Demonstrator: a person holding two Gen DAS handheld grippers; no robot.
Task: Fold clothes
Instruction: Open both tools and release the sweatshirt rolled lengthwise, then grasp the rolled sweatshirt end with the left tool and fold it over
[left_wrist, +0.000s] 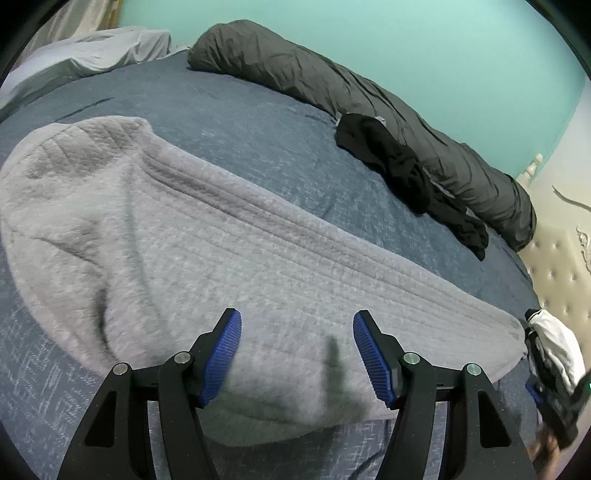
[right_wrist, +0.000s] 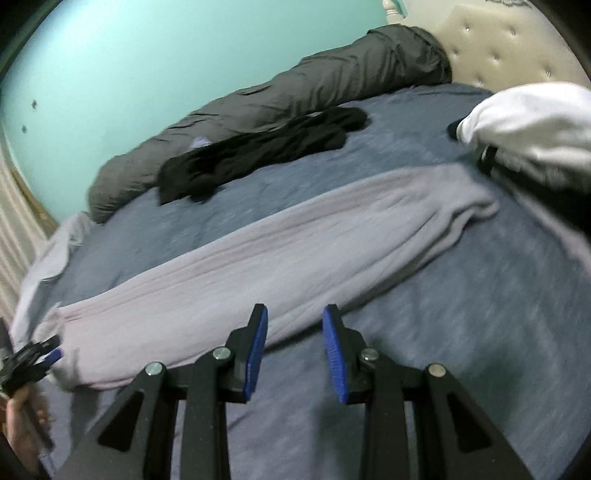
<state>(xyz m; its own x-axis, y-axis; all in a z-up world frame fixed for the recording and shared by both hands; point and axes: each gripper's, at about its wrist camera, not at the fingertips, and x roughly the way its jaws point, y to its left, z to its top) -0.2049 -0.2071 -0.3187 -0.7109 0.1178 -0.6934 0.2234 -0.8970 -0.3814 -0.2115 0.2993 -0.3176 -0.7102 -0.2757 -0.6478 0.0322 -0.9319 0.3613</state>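
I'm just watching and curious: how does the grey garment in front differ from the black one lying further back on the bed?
The grey garment is pale, fleecy and laid out long and fairly flat; the black garment is dark and bunched in a crumpled heap. The grey one looks much larger and lies near the grippers, the black one beside the dark rolled bedding. Both rest on the blue bedspread.

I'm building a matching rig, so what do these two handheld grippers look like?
The left gripper and the right gripper look alike: black angular linkage arms joined by round silver pivot pins, ending in flat fingers faced with ribbed blue pads. No cables or markings show.
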